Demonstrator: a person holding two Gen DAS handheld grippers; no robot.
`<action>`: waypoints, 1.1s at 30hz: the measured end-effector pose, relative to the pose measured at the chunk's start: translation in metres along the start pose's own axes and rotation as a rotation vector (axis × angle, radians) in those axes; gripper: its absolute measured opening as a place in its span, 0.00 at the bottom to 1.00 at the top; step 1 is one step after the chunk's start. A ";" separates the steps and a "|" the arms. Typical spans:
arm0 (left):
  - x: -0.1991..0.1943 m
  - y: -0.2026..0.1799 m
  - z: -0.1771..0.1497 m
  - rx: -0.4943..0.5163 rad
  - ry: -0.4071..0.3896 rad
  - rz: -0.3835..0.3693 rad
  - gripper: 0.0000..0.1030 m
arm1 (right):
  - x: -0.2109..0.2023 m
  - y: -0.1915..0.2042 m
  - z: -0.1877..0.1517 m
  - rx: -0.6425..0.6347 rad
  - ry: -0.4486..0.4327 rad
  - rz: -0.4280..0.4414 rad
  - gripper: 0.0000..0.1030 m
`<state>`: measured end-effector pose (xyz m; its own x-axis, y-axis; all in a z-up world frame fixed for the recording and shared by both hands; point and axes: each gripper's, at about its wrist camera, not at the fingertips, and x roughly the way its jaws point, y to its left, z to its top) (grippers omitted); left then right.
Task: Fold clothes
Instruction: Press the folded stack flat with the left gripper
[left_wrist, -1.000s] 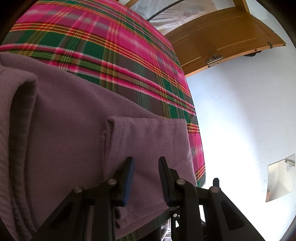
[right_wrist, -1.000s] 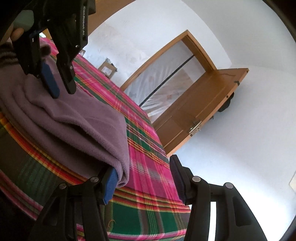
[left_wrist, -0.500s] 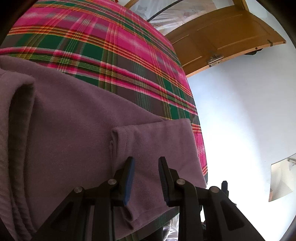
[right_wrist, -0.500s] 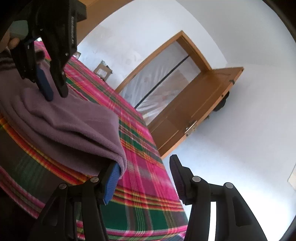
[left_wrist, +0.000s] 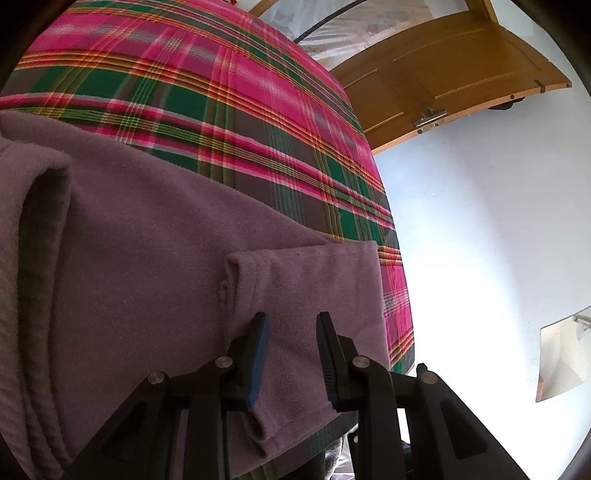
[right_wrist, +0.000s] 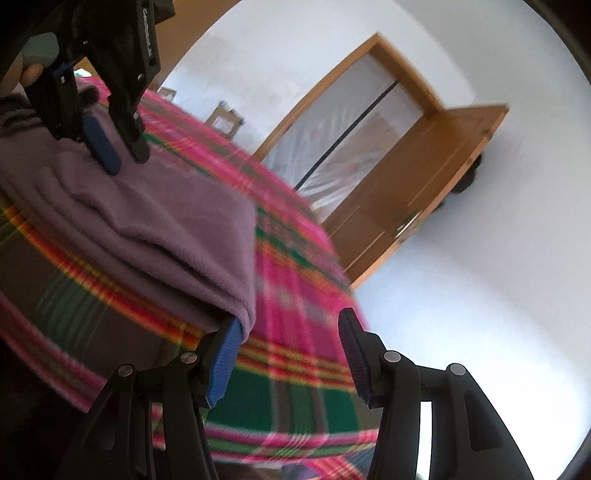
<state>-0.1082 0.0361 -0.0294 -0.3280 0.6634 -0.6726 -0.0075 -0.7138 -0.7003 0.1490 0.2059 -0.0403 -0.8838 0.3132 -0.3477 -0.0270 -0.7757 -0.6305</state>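
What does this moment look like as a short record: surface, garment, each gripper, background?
surface: plaid cloth in pink and green, covering the table
garment: purple fleece, folded in layers on the plaid cloth, one corner near the table edge
left gripper: jaws partly apart over a folded flap of the fleece, not clamped on it
right gripper: jaws wide apart at the fleece corner, left pad against the hem, nothing clamped
background: wooden door standing open, white wall
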 end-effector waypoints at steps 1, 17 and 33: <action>-0.001 0.000 0.000 -0.003 -0.001 -0.001 0.26 | -0.002 -0.002 -0.002 0.010 0.008 0.032 0.53; -0.025 0.006 -0.001 -0.027 -0.055 0.018 0.28 | 0.013 -0.037 0.030 0.396 -0.005 0.461 0.53; -0.030 0.026 -0.012 -0.070 -0.001 0.001 0.34 | 0.010 -0.021 0.026 0.372 0.042 0.453 0.53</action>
<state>-0.0875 0.0006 -0.0299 -0.3287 0.6628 -0.6728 0.0593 -0.6965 -0.7151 0.1286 0.2112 -0.0123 -0.8267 -0.0787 -0.5571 0.1800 -0.9751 -0.1295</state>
